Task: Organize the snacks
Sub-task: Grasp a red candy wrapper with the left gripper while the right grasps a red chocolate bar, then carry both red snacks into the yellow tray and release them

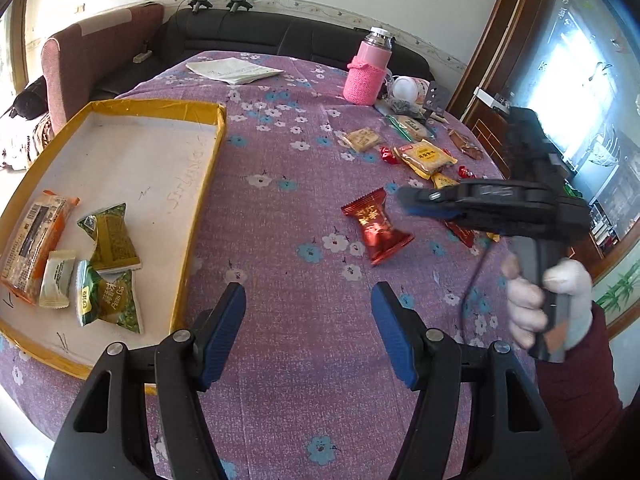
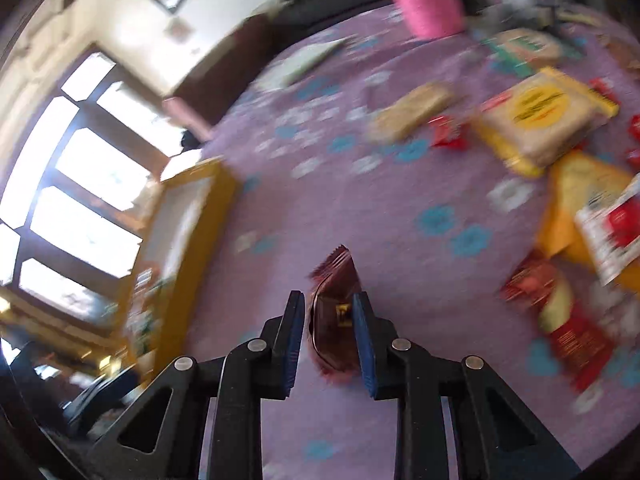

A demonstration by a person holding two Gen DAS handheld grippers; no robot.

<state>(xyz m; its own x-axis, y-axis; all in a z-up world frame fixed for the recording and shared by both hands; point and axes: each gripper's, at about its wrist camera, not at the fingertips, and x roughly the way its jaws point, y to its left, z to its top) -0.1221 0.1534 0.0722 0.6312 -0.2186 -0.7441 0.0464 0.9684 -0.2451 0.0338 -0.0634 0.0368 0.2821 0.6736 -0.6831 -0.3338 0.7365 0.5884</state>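
A yellow-rimmed tray (image 1: 218, 136) lies on the purple flowered tablecloth at the left; it holds an orange packet (image 1: 34, 242), two green packets (image 1: 108, 236) and a small white one (image 1: 57, 278). My left gripper (image 1: 308, 308) is open and empty above the cloth, right of the tray. In the left wrist view a red foil snack (image 1: 376, 226) hangs in the air just left of my right gripper (image 1: 404, 200), seen side-on. In the blurred right wrist view my right gripper (image 2: 328, 312) has its jaws close around that red snack (image 2: 334, 300); the tray (image 2: 192, 216) is to its left.
Loose snacks lie at the right: a yellow biscuit packet (image 1: 426, 158), a cracker packet (image 1: 362, 138), small red candies (image 1: 387, 156) and a green-edged packet (image 1: 408, 126). A pink-sleeved bottle (image 1: 366, 72) and papers (image 1: 232, 70) stand at the back. A sofa lies beyond the table.
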